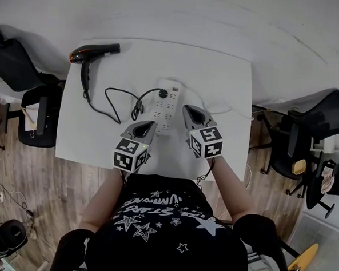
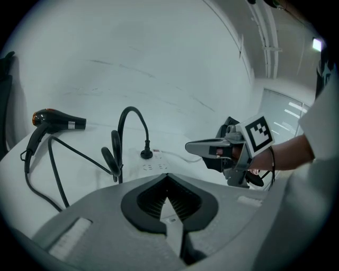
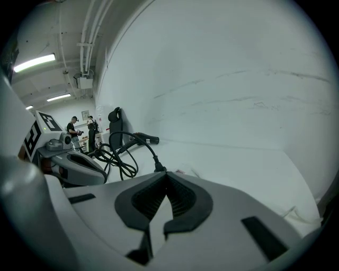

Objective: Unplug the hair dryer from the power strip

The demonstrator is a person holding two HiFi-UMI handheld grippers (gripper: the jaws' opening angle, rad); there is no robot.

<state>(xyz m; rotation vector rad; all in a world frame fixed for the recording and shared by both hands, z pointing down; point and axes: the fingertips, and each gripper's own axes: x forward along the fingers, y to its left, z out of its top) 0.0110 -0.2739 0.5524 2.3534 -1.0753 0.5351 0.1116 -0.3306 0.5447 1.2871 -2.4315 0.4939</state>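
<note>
The scene is lit brightly and evenly from above. The white table (image 1: 219, 78) is shown without strong glare, and only a faint, soft shadow is cast beside the hair dryer (image 1: 91, 55) at its far left corner. A ceiling tube light (image 3: 34, 62) is blown out in the right gripper view. Both gripper views are strongly curved and framed by black corners, and their nearest foreground is rendered slightly soft.

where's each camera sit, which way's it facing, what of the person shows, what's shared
Head view: on the head, steeply down at table, hair dryer, power strip; torso, forearms, left gripper, right gripper show.
Left gripper view: on that gripper, along its shut jaws toward the plug; right forearm shows.
Right gripper view: on that gripper, along its shut jaws; left gripper shows.
Shared: both gripper views see plug and hair dryer.
</note>
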